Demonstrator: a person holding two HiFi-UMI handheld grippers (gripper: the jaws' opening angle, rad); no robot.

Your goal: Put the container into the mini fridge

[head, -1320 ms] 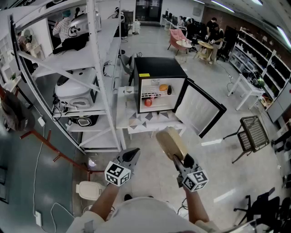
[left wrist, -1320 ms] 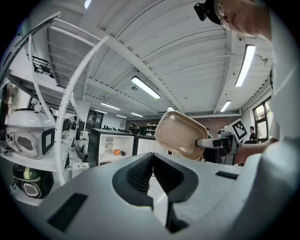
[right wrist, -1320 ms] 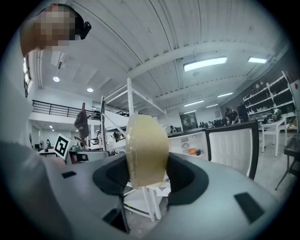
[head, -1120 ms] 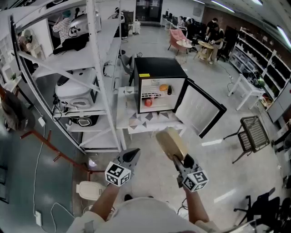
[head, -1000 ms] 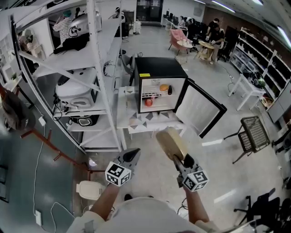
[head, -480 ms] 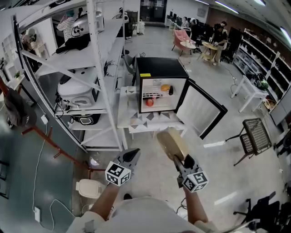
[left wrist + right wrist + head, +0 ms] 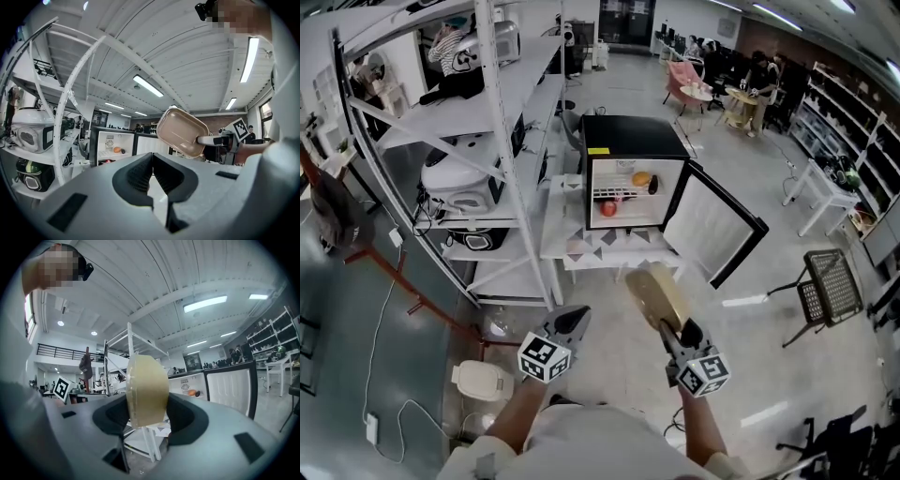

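Note:
The black mini fridge point(image 7: 630, 141) stands on a low white table point(image 7: 581, 258) with its door point(image 7: 712, 225) swung open to the right. Food sits on its lit shelves. My right gripper point(image 7: 671, 324) is shut on a tan, rounded container point(image 7: 654, 293) and holds it tilted on edge in front of the fridge. In the right gripper view the container point(image 7: 146, 390) fills the gap between the jaws of the right gripper point(image 7: 147, 416). My left gripper point(image 7: 573, 319) is level beside it, shut and holding nothing. The left gripper view shows the container point(image 7: 182, 132) and the fridge point(image 7: 108, 145) beyond it.
Tall white shelving point(image 7: 502, 141) with appliances stands left of the fridge. A small white appliance point(image 7: 476, 379) and cables lie on the floor at lower left. A mesh chair point(image 7: 827, 286) stands to the right. People sit at tables point(image 7: 741, 94) in the far background.
The head view has shifted slightly, with the shelving and floor sliding a little. Both grippers keep their pose, and the container stays in the right one.

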